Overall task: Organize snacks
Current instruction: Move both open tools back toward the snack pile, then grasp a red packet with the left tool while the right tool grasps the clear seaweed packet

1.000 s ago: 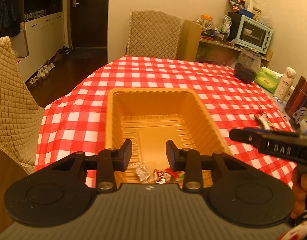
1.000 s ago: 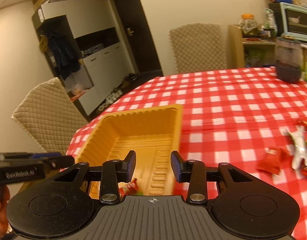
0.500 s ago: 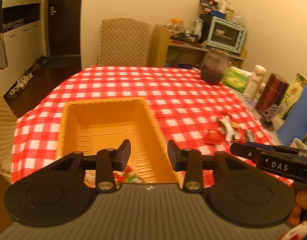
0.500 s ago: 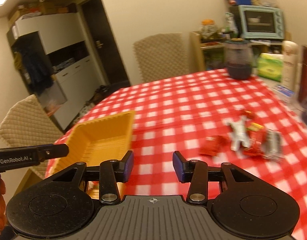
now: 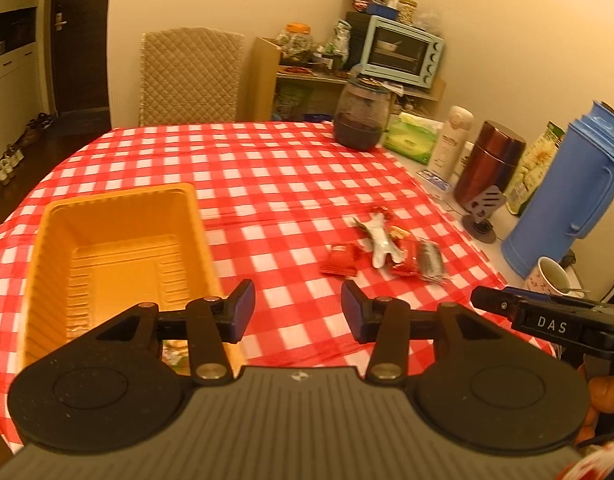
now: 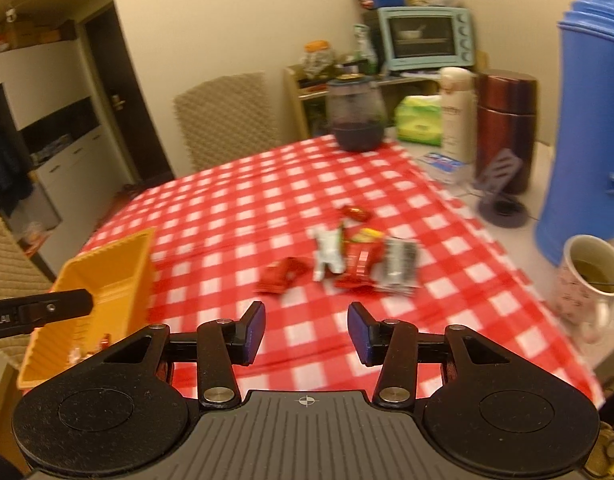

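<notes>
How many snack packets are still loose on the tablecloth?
About 5, in one cluster right of the yellow tray: red packet, white one, red-yellow one, silver one, small red candy. Overlaps may hide more.

A yellow-orange ribbed plastic tray (image 5: 119, 248) sits upright on the checkered worktop (image 5: 267, 176), a few wrapped snacks (image 6: 87, 350) in its near end. Well apart to its right lies a loose cluster: red packets (image 5: 341, 259), a white wrapper (image 5: 381, 240) and a silver one (image 6: 399, 266).

A blue thermos (image 5: 563, 196) stands at the table's right edge, a mug (image 6: 587, 280) just beside it; brown canister (image 5: 487, 164), dark jar (image 5: 361, 118) and toaster oven (image 5: 399, 52) sit farther back.
</notes>
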